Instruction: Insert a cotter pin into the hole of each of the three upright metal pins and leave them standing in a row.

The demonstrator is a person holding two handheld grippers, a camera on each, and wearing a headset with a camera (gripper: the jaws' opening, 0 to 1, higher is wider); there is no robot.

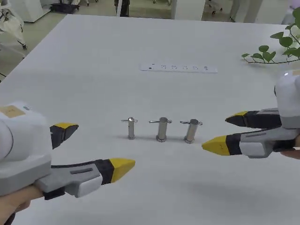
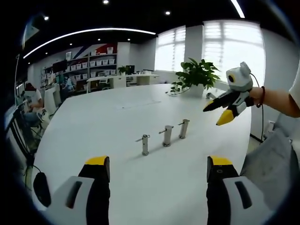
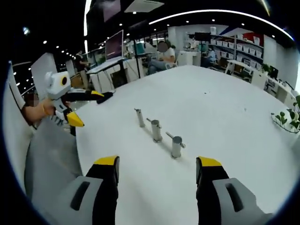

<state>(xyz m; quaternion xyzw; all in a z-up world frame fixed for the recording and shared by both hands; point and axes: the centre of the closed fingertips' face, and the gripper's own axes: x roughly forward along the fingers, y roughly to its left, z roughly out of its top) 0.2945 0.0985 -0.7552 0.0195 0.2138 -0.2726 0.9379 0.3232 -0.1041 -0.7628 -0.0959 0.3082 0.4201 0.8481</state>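
Three upright metal pins stand in a row on the white table [image 1: 93, 61]: the left pin [image 1: 131, 128], the middle pin [image 1: 162, 129] and the right pin [image 1: 191, 131]. Each has a thin cotter pin crossing its top, such as the cotter pin [image 1: 160, 122] on the middle one. The same row shows as pins [image 2: 165, 136] in the left gripper view and pins [image 3: 156, 131] in the right gripper view. My left gripper [image 1: 96, 149] is open at the lower left, well short of the row. At the right my right gripper [image 1: 226, 133] is open and empty, beside the right pin.
A white power strip [image 1: 178, 68] lies flat beyond the pins. A potted plant's leafy branches [image 1: 276, 49] reach over the table's far right corner. Seated people [image 3: 164, 51] and desks are in the room behind the table.
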